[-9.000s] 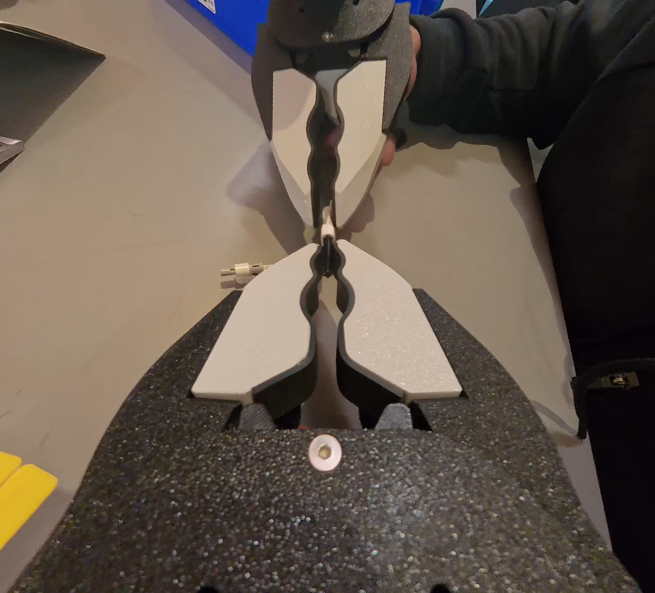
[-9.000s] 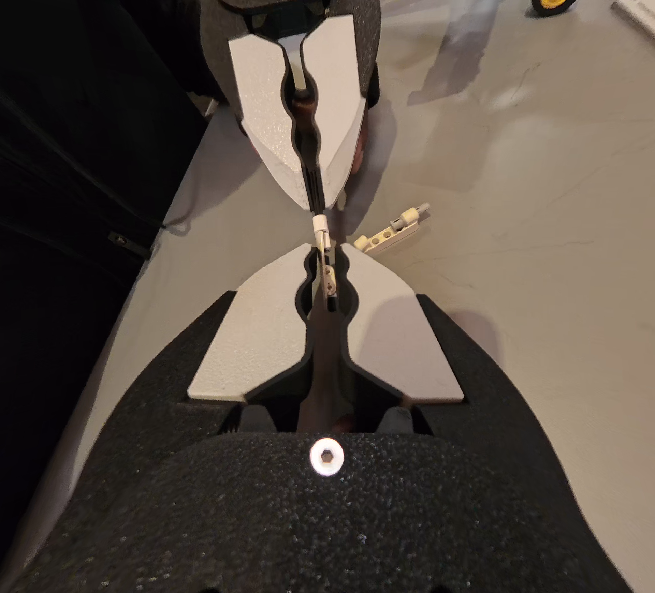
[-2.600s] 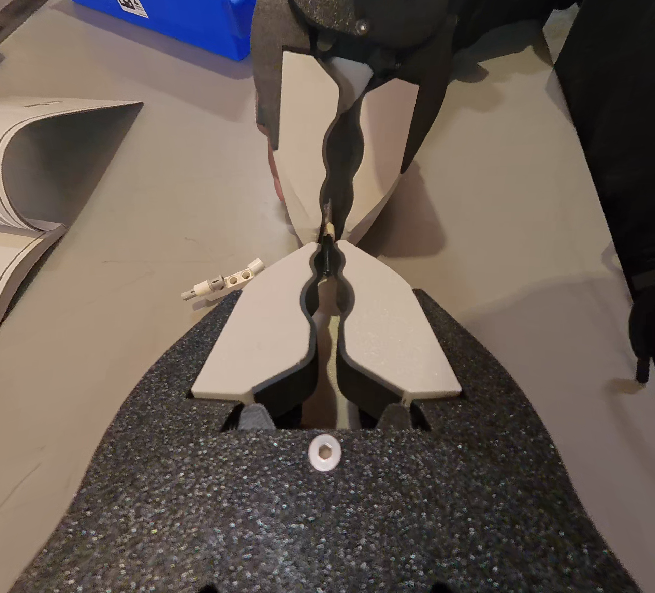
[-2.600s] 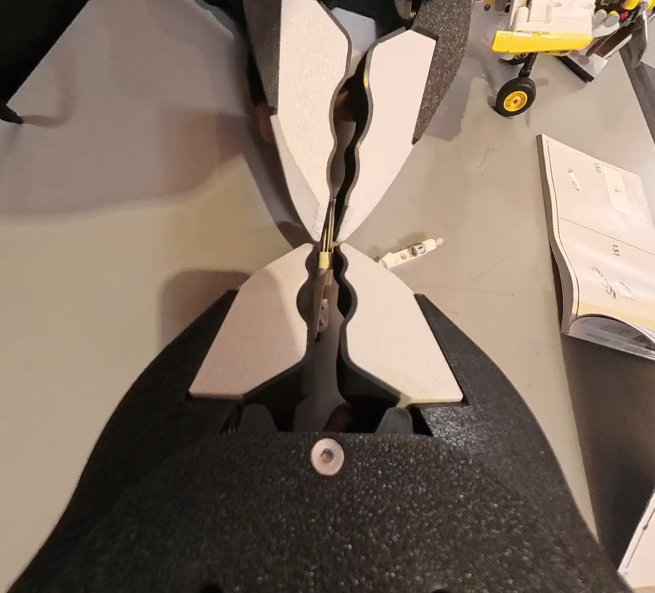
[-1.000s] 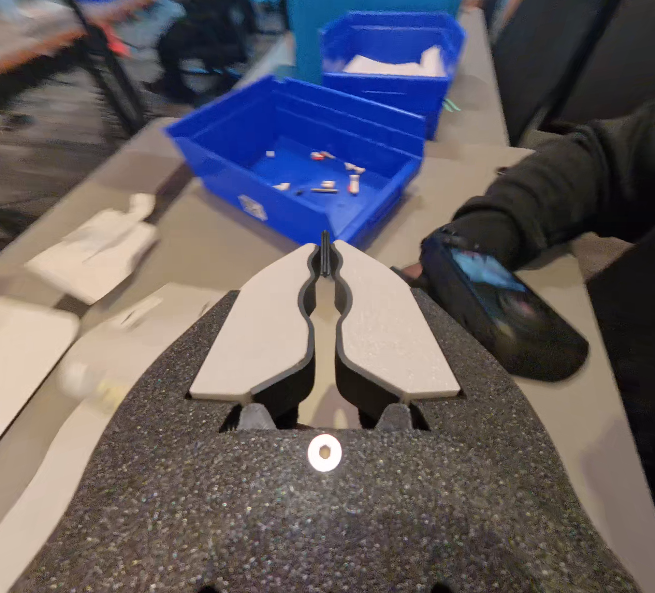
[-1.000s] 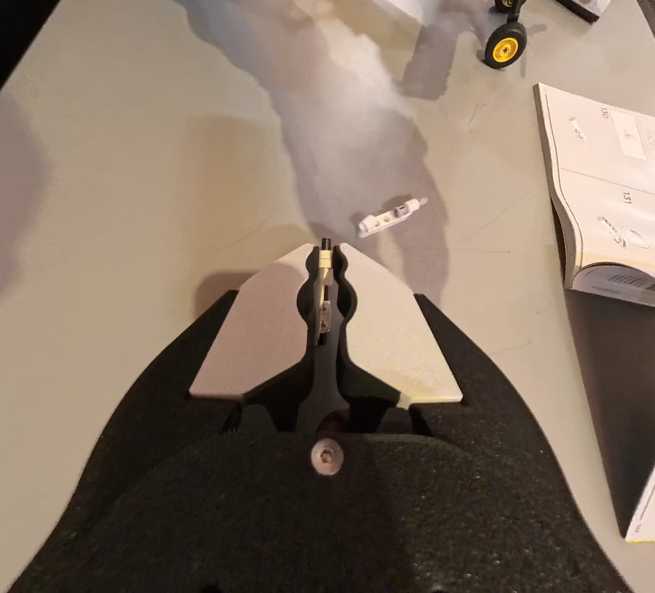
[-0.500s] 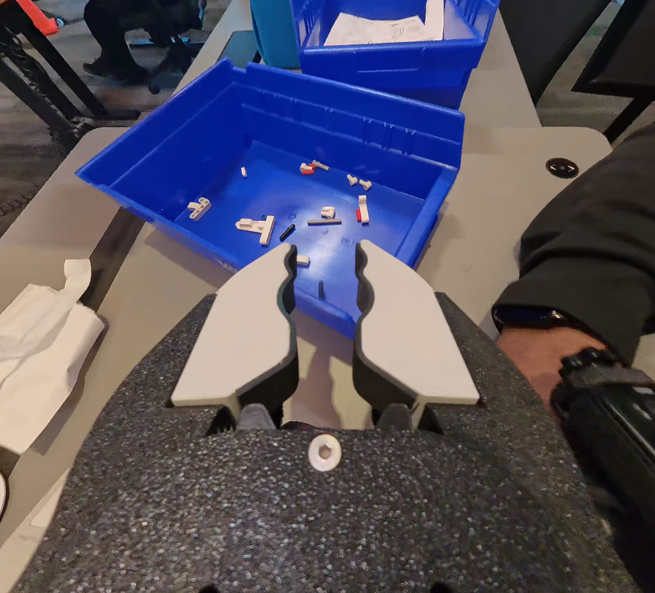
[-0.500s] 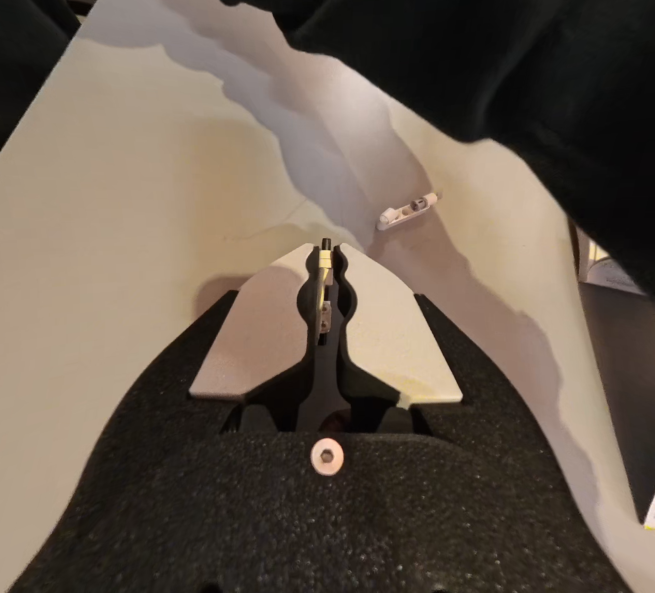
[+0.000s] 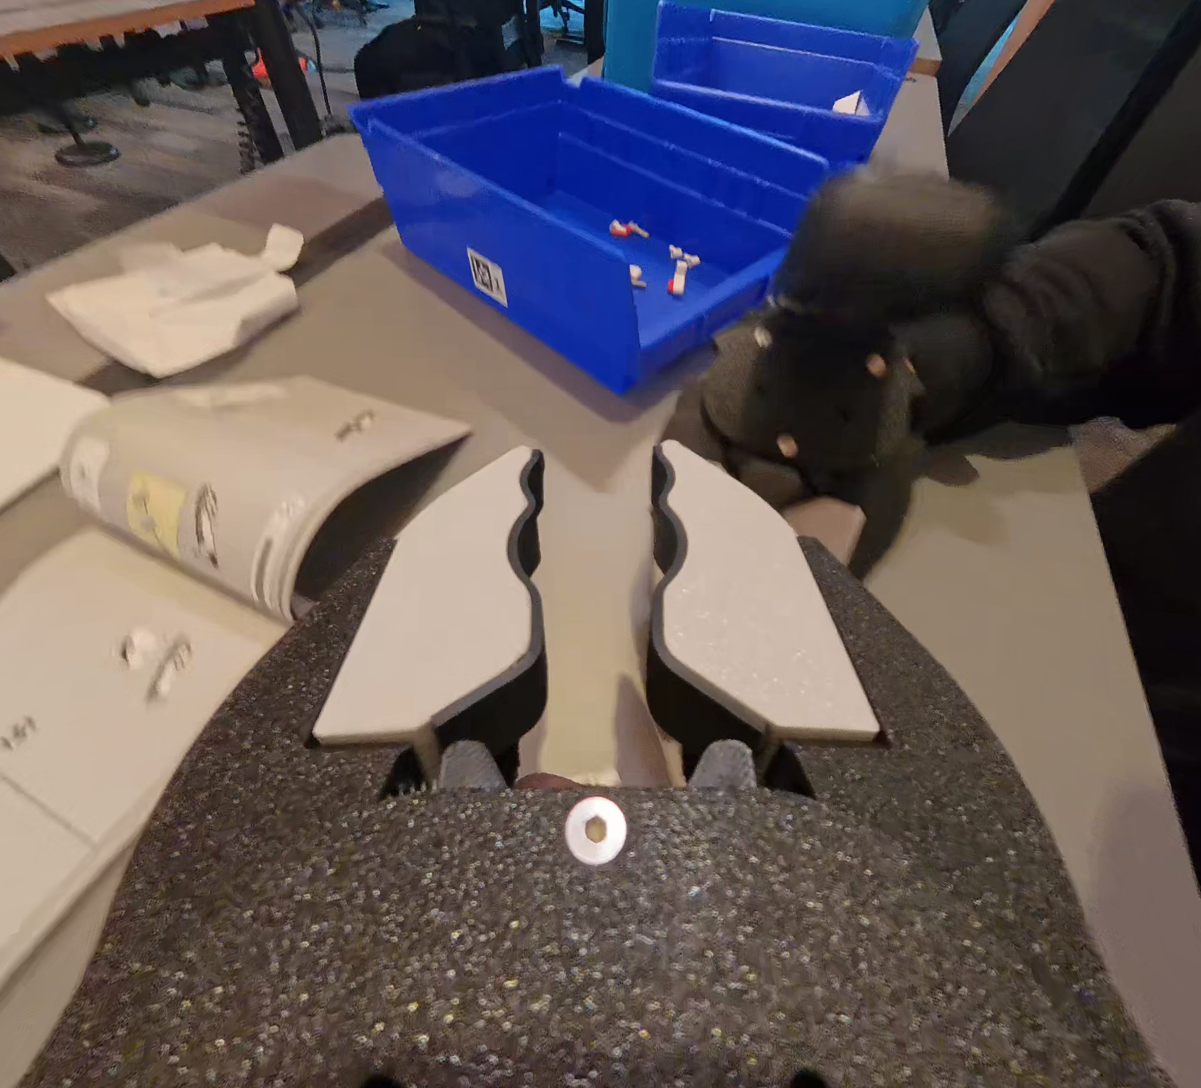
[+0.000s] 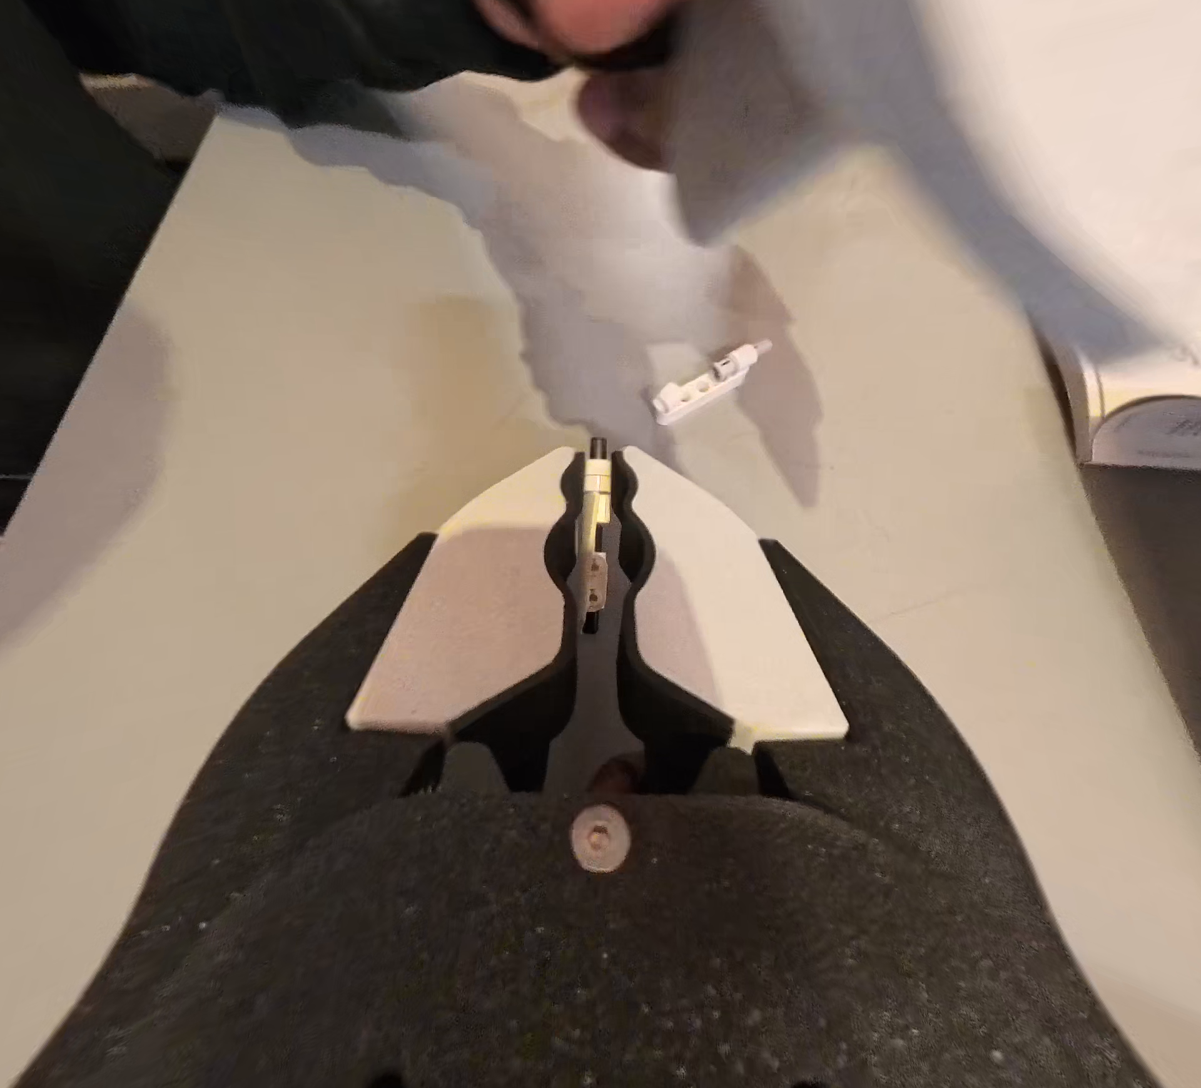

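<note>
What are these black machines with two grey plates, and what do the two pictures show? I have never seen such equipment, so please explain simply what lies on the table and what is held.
There is no robot here: a person holds one hand tool in each hand, each with tongs of two grey fingers. A camera on each tool looks forward along its fingers, so each picture is that tool's own view.

In the left view, the left tongs stand open with nothing between them. Ahead on the grey table sits a blue bin with small white and red toy parts inside, a second blue bin behind it, an open booklet and crumpled white paper on the left.

In the right view, the right tongs are closed on a thin white-and-black toy part assembly. Another white toy beam with holes lies on the table close by. The blurred top is a moving hand.
</note>
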{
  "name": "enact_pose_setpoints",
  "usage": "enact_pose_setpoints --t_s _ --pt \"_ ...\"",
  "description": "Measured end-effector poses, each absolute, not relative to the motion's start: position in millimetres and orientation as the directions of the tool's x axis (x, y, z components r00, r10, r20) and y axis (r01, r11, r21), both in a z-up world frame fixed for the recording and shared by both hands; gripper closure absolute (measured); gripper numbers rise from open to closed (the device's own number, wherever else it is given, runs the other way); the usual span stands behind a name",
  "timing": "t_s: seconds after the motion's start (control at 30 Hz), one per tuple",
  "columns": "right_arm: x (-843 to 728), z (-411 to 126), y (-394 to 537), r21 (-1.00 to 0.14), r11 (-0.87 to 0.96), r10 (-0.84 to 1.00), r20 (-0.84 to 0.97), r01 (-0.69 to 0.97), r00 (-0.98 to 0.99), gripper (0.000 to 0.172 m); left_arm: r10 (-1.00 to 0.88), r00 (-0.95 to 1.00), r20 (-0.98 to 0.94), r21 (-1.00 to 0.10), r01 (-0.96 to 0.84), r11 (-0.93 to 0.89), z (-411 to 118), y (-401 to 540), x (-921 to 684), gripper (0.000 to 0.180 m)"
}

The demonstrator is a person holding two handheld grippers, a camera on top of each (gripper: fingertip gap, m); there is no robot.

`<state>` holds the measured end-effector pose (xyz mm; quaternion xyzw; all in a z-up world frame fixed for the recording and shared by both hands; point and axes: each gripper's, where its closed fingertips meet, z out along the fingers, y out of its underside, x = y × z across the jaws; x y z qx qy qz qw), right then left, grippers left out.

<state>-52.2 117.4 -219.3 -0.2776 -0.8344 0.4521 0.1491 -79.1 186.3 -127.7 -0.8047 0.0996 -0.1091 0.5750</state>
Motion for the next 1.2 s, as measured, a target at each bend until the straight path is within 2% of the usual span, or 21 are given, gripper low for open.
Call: enact_pose_setpoints --t_s 0.27,0.43,0.6,0.8,1.1,1.2 --pt "-58.8 -207.1 124.3 -0.877 0.294 0.637 -0.116 0.38 -0.762 0.164 -0.286 0.952 0.105 -0.91 -0.024 -0.415 -183.9 134.3 -69.3 0.149" --pt "-55.1 -186.0 120.2 -0.925 0.148 0.608 -0.195 0.351 -0.769 0.164 -0.336 0.925 0.178 -0.901 0.016 -0.433 -189.7 130.1 -55.0 0.149" --pt "-60.1 -164.8 117.1 -0.926 -0.047 0.574 -0.332 0.374 -0.749 0.164 -0.342 0.876 0.341 -0.886 0.178 -0.428 -184.3 134.4 -47.9 0.152" --pt "-65.9 -151.0 119.0 -0.847 -0.276 0.478 -0.532 0.455 -0.699 0.164 -0.345 0.793 0.501 -0.851 0.379 -0.364 -168.4 140.3 -50.8 0.159" --pt "-70.2 -150.3 118.0 -0.822 -0.319 0.467 -0.569 0.471 -0.677 0.165 -0.35 0.775 0.527 -0.842 0.419 -0.339 -164.5 144.1 -49.1 0.165" --pt "-70.4 -149.6 116.8 -0.823 -0.321 0.463 -0.568 0.468 -0.681 0.165 -0.355 0.781 0.513 -0.851 0.412 -0.325 -163.5 144.3 -47.7 0.172"
